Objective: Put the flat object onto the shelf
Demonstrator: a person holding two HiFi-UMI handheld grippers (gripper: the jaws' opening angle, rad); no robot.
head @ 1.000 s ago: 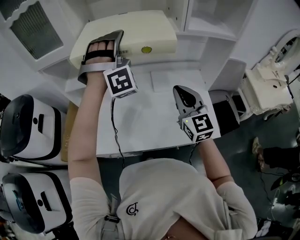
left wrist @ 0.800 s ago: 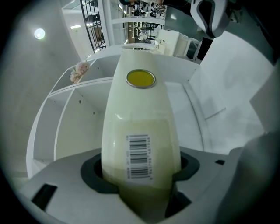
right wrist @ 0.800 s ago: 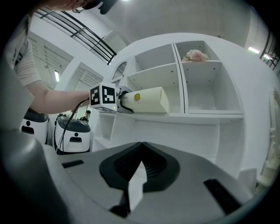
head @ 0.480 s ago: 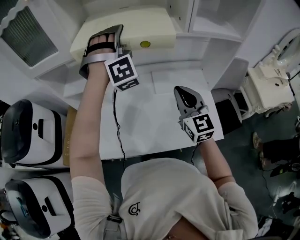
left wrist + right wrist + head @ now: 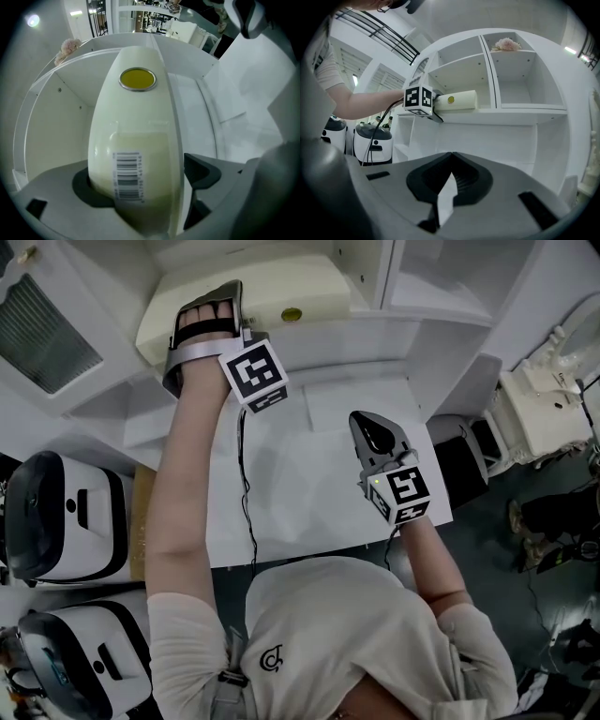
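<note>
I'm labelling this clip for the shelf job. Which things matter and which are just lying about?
In the job: cream flat object, lying on the shelf; left gripper, whose jaws have just been opening, object between them.
Lying about: right gripper, shut, empty; white table; two white machines; pink flower.

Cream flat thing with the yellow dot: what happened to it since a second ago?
The left gripper pushed the flat cream plastic object with the yellow round spot deeper onto the white shelf, and its jaws have just been opening; the object lies between them, with a gap on one side. The right gripper stayed shut over the white table.
</note>
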